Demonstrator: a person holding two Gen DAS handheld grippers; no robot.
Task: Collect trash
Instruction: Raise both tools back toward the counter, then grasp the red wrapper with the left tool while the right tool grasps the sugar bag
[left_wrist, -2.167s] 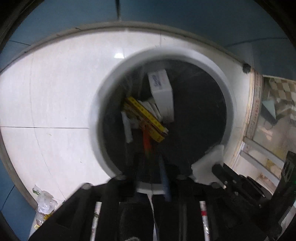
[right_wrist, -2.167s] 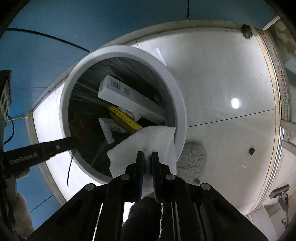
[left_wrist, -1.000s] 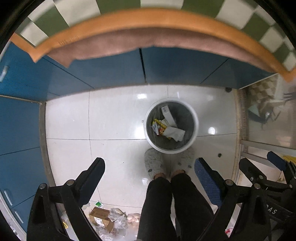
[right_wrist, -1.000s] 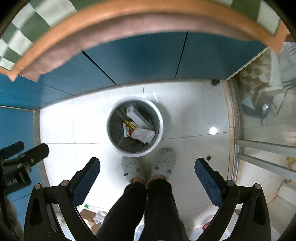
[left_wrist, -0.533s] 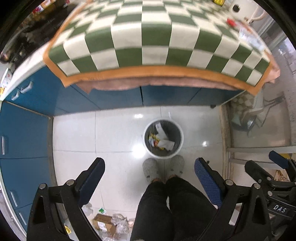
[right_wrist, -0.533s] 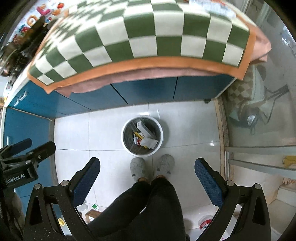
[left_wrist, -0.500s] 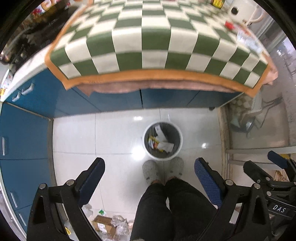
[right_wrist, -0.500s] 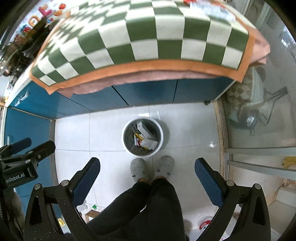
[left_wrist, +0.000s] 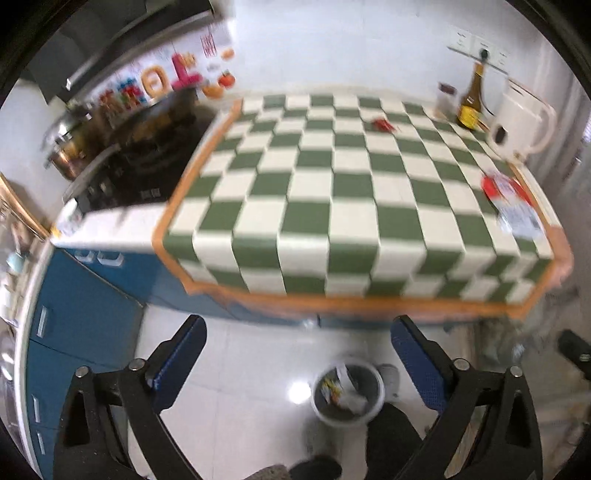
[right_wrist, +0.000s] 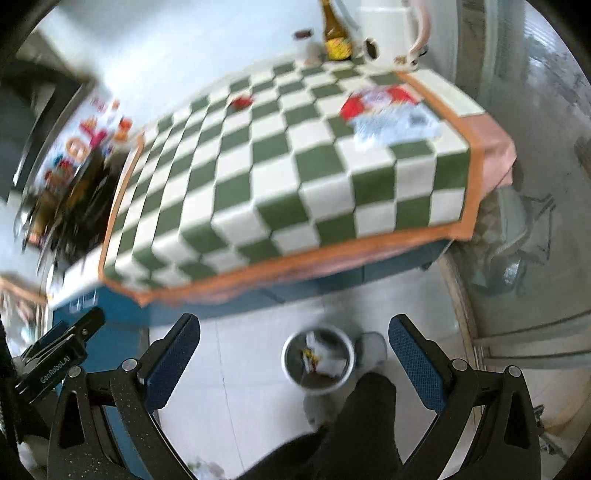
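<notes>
White shiny floor tiles (left_wrist: 236, 387) and blue cupboards (left_wrist: 85, 314) are seen below a counter with a green and white checked cloth (left_wrist: 332, 206). Both pictures are a bit blurry.

From the left wrist view, the left gripper (left_wrist: 297, 354) is held up over the floor. Its two blue-padded fingers (left_wrist: 177, 363) are spread wide apart, and nothing is held between them. Just past the fingers, at about 5 o'clock in the picture, the round white trash bin (left_wrist: 321, 410) is seen on the floor. Bits of trash (left_wrist: 347, 391) are seen inside it, white and yellow. Dark trouser legs (left_wrist: 388, 439) are seen right beside the bin, at 6 o'clock.

From the right wrist view, the right gripper (right_wrist: 293, 347) is also spread wide, with nothing held. The bin (right_wrist: 291, 373) is seen between its fingers, low in the middle, with dark legs (right_wrist: 354, 424) at 6 o'clock.

Farther out, on the cloth, a red and white packet (right_wrist: 388, 110) is seen lying flat near the right edge, at about 1 o'clock. A small red scrap (right_wrist: 242, 101) is seen at 11 o'clock, well apart from the packet. At the back, at 12 o'clock, a brown bottle (right_wrist: 334, 33) and a white kettle (right_wrist: 388, 29) are seen standing side by side. A dark stove (left_wrist: 144, 162) is seen at 10 o'clock in the left view.
</notes>
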